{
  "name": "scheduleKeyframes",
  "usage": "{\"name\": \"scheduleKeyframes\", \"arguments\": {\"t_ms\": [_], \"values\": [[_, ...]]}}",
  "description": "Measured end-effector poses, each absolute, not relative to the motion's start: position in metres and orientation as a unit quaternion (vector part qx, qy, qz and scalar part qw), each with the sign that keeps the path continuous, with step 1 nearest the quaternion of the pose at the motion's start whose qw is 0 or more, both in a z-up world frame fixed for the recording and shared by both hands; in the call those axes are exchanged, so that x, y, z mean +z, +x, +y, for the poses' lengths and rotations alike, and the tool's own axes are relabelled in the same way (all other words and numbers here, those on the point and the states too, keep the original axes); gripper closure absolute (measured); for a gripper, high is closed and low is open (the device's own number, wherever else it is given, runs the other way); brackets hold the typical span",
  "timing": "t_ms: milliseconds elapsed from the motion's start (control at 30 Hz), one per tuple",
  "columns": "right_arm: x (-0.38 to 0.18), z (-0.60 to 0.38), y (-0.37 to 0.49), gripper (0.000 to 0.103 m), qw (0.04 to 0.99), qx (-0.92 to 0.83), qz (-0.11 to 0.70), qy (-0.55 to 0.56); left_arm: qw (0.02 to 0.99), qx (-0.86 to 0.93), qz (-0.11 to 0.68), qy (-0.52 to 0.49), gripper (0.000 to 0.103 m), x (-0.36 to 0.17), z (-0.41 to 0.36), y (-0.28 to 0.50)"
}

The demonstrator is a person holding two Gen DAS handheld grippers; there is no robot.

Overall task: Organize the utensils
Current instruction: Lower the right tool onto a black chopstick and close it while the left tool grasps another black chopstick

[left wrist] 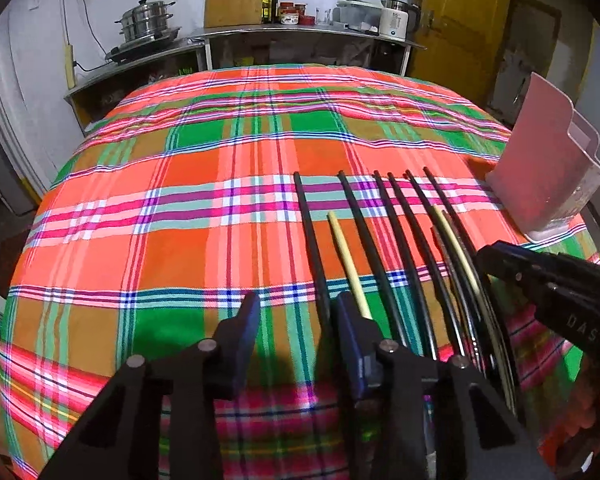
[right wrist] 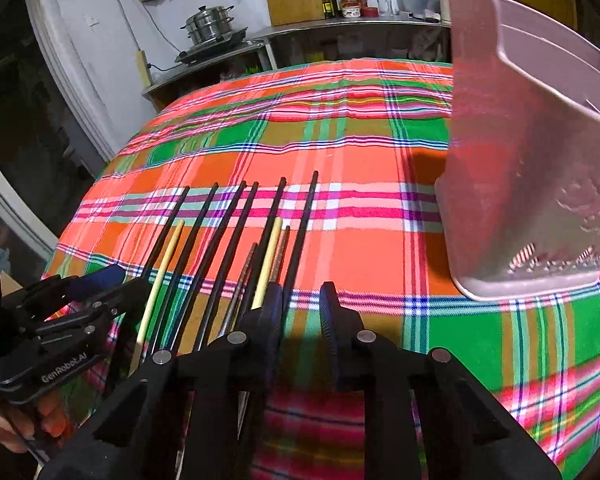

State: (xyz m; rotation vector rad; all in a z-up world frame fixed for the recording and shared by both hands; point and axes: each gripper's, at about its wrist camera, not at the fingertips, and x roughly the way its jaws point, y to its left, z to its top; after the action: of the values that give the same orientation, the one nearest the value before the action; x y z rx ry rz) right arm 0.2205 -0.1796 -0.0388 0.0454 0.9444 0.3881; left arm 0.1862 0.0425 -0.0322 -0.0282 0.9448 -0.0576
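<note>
The left tongs [left wrist: 296, 316] hung low over the plaid cloth [left wrist: 180, 208] of the desk with their two blue-tipped fingers standing apart and nothing but cloth between them; the outermost black chopstick [left wrist: 310, 232] ran just beside the inner face of the right-hand finger, and whether it touched that finger could not be told. The right tongs [right wrist: 300, 304] likewise stood partly apart over bare cloth, their left-hand finger set against the near ends of the row of chopsticks [right wrist: 220, 248] — contact there was hidden by the finger itself. The chopsticks lay side by side between the two tongs, fanned away from them: mostly black ones, a pale wooden one [right wrist: 160, 276] near the left tongs, another pale one and two thin brownish sticks near the right tongs. Their near ends vanished under the black frames, so their full length was cut off. Beyond and to the right of the right tongs stood a pink plastic holder [right wrist: 512, 152], its inside hard to make out through the cloudy wall and its far edge cut off by the frame. A hand [right wrist: 4, 428] behind the left tongs showed only in part.
</note>
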Motion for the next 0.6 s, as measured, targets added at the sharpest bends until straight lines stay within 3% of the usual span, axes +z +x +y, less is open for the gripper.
{"name": "scheduleKeyframes", "arguments": {"t_ms": [167,500,600], "values": [[-0.039,-0.174,0.229,0.083,0.867,0.185,0.462,0.014,0.886,-0.013,0.463,-0.013,0.075,-0.031,0.045,0.189],[-0.036,-0.164,0.253,0.083,0.854,0.169,0.492,0.004,0.869,-0.026,0.495,-0.014,0.075,-0.030,0.046,0.214],[-0.036,-0.159,0.254,0.096,0.855,0.161,0.493,-0.011,0.867,-0.023,0.497,-0.004,0.078,-0.029,0.043,0.216]]}}
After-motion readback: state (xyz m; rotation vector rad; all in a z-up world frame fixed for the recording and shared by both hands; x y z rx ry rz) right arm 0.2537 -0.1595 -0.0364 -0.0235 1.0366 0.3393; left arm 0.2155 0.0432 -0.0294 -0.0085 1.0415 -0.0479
